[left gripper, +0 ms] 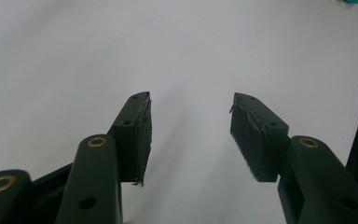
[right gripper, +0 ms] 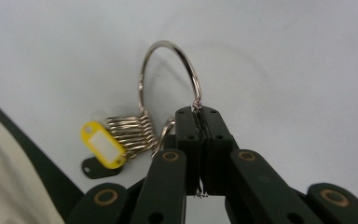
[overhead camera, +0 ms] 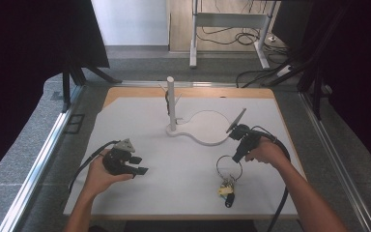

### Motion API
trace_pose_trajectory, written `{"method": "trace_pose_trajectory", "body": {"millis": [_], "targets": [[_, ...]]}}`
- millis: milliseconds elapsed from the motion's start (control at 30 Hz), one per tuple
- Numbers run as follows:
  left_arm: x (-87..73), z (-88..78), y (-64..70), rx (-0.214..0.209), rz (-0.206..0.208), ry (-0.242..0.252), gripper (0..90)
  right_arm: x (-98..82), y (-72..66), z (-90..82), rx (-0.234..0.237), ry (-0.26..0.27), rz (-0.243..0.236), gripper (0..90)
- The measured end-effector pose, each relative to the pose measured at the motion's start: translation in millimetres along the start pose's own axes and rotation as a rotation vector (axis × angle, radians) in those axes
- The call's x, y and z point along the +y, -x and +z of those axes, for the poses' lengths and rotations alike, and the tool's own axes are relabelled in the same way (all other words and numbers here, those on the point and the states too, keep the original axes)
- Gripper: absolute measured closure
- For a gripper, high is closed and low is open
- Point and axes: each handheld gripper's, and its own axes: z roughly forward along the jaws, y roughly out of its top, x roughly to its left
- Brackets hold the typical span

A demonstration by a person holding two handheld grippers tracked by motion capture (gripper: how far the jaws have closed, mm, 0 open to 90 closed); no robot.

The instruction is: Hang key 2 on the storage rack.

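On the white tabletop (overhead camera: 174,169), toward four o'clock from its middle, a large metal key ring (overhead camera: 229,166) is lying flat, and the right gripper (overhead camera: 235,157) is pinching its rim. From the right gripper view the two black jaws are pressing together with no gap showing, the wire of the ring (right gripper: 170,70) clamped between their tips at about the ring's five o'clock point. A bunch of smaller rings (right gripper: 130,130) is hanging off the big ring at its seven o'clock side, and a yellow key tag (right gripper: 102,144) with a white label window is sitting against them; no writing is showing on the label, which is looking blank or too blurred to read. A dark tag (right gripper: 93,169) is peeking out from under the yellow one. No brand mark is legible on either gripper.

At about eight o'clock on the table, the left gripper (overhead camera: 140,170) is resting in the person's left hand (overhead camera: 101,174), well apart from the key ring. In the left gripper view its jaws are standing wide apart with nothing between them, the worn pads (left gripper: 249,135) facing each other over bare white surface.

Toward twelve o'clock a white stand (overhead camera: 207,126) with a rounded flat base is sitting on the table, its upright post (overhead camera: 171,104) rising at the base's nine o'clock end.
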Motion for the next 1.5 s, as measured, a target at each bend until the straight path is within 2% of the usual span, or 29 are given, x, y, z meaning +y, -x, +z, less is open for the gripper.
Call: {"method": "trace_pose_trajectory", "body": {"millis": [267, 867, 1500], "targets": [[-0.1, -0.7, -0.2, 0.0, 0.0, 0.003, 48.9, -1.0, -0.3, -19.8, 0.018, 0.012, -0.023, 87.9], [-0.5, -0.9, 0.1, -0.002, -0.006, 0.015, 49.0, 3.1, 2.8, -55.6, -0.01, 0.072, -0.033, 87.9], [-0.9, -3.1, -1.4, -0.001, -0.001, 0.016, 49.0, 26.7, 6.3, -92.8, -0.041, 0.088, -0.035, 87.9]]}}
